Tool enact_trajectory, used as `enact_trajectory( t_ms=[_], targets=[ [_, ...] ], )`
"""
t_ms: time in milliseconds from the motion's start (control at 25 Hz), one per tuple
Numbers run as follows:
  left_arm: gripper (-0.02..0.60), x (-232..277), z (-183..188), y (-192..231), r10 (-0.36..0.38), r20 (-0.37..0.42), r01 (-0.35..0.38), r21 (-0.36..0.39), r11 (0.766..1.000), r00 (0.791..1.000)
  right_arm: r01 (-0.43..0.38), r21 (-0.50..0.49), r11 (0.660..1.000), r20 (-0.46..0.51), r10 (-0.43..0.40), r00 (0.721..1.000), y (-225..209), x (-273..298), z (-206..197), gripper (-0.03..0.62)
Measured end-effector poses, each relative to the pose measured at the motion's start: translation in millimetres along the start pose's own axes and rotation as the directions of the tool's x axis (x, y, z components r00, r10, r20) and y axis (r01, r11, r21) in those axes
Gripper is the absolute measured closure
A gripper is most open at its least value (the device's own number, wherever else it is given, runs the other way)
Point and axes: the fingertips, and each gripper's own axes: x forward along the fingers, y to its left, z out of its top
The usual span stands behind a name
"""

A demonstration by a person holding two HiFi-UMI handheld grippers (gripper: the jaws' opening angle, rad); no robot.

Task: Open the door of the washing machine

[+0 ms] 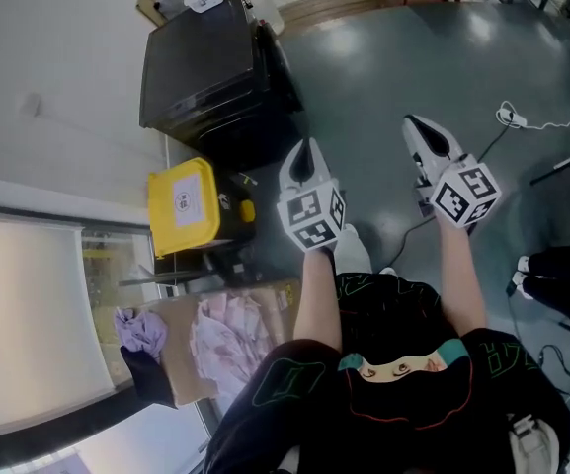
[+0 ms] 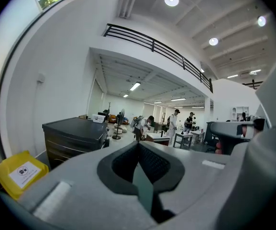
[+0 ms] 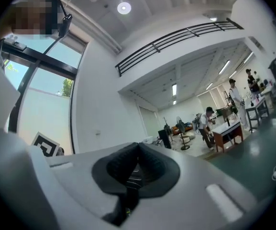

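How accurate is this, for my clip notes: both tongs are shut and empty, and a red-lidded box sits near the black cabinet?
One thing is wrong: the box has a yellow lid, not a red one, as the head view shows. The rest stands: the left tongs and right tongs are shut and empty, and the box sits near the black cabinet.

One left gripper [image 1: 304, 156] and one right gripper [image 1: 424, 136] mid-frame, one yellow container [image 1: 181, 205] left, one black cabinet [image 1: 201, 67] upper left, one cardboard box [image 1: 178, 358] lower left.

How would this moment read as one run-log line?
left claw: shut, empty | right claw: shut, empty | both: mid-air, touching nothing | washing machine door: not in view
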Motion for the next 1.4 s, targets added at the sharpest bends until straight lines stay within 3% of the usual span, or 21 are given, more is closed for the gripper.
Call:
enact_trajectory(
  t_ms=[160,400,640,800,1000,1240,1400],
  targets=[
    [0.571,31.6,-10.6,0.5,0.0,-0.021,0.0,0.005,1.0,1.0,-0.009,0.001,1.0,-0.026,0.009,1.0,-21.2,18.5,-6.0,0.592],
    [0.571,115.5,-28.7,-21.2,-0.054,-0.07,0.055,0.01,0.998,0.996,0.103,-0.072,0.992,-0.076,-0.108,0.991,-94.5,52.5,-19.5,0.592],
    [0.571,207.4,-15.6,-1.4,-0.065,-0.102,0.073,0.071,0.995,0.993,0.119,-0.01,0.993,-0.076,-0.119,0.99,-147.8,140.3,-17.6,0.592],
    [0.571,261.1,-9.7,28.1,-0.047,-0.127,0.051,0.036,0.998,0.991,0.124,-0.089,0.988,-0.138,-0.136,0.981,-162.1,210.8,-31.2,0.592],
    [0.571,324.1,-5.0,31.4,-0.066,-0.132,0.07,0.026,0.997,0.989,0.151,-0.102,0.983,-0.171,-0.167,0.971,-200.0,254.7,-33.0,0.592],
    [0.571,386.9,-12.3,27.0,-0.065,-0.166,0.067,0.012,0.998,0.984,0.242,-0.018,0.97,-0.171,-0.241,0.955,-280.1,276.3,-30.4,0.591],
    [0.571,447.0,-1.1,41.3,-0.012,-0.162,0.015,0.016,1.0,0.987,0.208,0.038,0.977,-0.172,-0.199,0.965,-325.0,329.1,-36.6,0.592]
  ],
)
